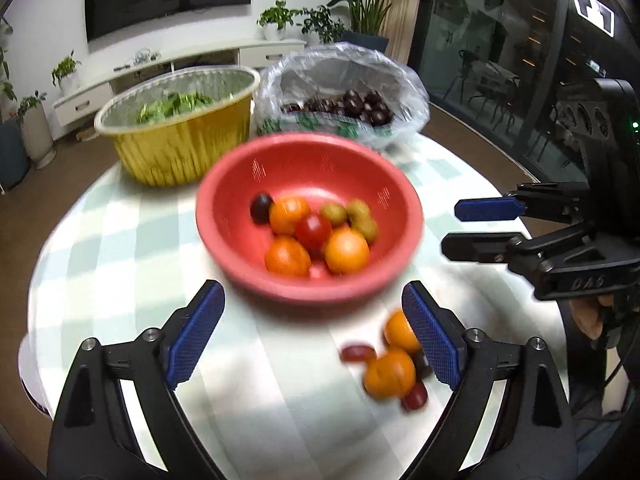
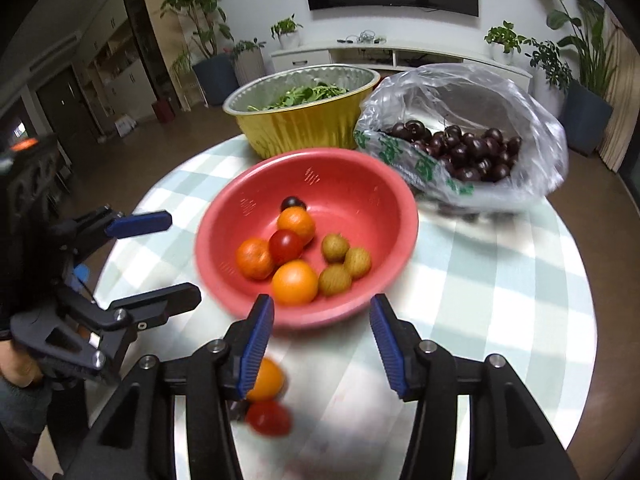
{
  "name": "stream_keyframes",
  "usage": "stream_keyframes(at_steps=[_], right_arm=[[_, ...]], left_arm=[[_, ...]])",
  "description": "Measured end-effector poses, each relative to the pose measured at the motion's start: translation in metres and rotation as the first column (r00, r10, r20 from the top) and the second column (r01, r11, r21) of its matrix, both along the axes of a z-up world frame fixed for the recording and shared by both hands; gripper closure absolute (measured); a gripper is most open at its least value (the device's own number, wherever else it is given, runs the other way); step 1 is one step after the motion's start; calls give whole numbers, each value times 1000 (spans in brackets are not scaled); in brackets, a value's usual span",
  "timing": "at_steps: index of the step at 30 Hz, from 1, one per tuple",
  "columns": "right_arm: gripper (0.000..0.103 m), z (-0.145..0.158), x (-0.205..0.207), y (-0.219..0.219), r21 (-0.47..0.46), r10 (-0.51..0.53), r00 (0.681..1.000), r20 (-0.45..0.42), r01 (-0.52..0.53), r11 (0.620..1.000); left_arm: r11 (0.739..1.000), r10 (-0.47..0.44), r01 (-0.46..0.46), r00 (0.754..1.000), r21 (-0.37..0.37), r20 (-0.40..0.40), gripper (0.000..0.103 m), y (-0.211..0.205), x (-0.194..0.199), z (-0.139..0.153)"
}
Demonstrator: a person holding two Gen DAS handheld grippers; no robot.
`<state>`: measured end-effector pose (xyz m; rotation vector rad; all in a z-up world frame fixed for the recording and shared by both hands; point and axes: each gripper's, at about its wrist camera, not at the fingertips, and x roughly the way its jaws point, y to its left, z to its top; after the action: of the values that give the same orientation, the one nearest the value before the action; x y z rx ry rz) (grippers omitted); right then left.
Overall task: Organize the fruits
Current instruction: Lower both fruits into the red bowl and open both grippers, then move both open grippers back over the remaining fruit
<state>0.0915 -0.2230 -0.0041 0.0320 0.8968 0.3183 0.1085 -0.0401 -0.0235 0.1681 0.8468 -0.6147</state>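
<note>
Presently, largest first: a round surface (image 2: pixel 520 300) under a pale green-and-white checked cloth, carrying everything below. Gold foil basin (image 2: pixel 304 120) at the far side, holding green leaves (image 2: pixel 308 94). Clear plastic bag (image 2: pixel 460 96) just beside it, mouth open, filled with dark cherries (image 2: pixel 468 148). Red bowl (image 2: pixel 360 200) in front of both, near the middle of the surface, holding three orange fruits (image 2: pixel 295 282), one red tomato (image 2: pixel 285 246), three small olive-green fruits (image 2: pixel 335 279) and one dark cherry at the far edge of the heap. Left gripper (image 1: pixel 312 332), black frame with blue pads, hovering over the near rim of the bowl, jaws spread wide with nothing between them. Right gripper (image 2: pixel 322 344), same make, also at the near rim of the bowl, jaws parted less widely and likewise empty; a hand is partly visible behind each tool in the opposite view. Loose fruit on the cloth in front of the bowl, close to the grippers' pads: two orange fruits (image 1: pixel 390 372) and small red tomatoes (image 1: pixel 357 354), blurred, so an exact count of the small red and dark pieces cannot be told.
</note>
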Motion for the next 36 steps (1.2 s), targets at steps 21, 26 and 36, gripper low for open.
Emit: stream_keyframes(at_steps=[21,26,36], right_arm=[[57,-53,-71,11,3,143,986,-81,-143,990],[58,-54,-63,13,-40,173,982,-73,-176,984],[61,-57,-58,16,-69,215,973,-81,-220,973]], left_arm=[[990,-113,120,989,73,-97,28,-27,-90,-62],[991,-96,106,989,85,-113,55,-32,-86,-66],[989,-110,120,988,88,-109,74,-42,-81,-66]])
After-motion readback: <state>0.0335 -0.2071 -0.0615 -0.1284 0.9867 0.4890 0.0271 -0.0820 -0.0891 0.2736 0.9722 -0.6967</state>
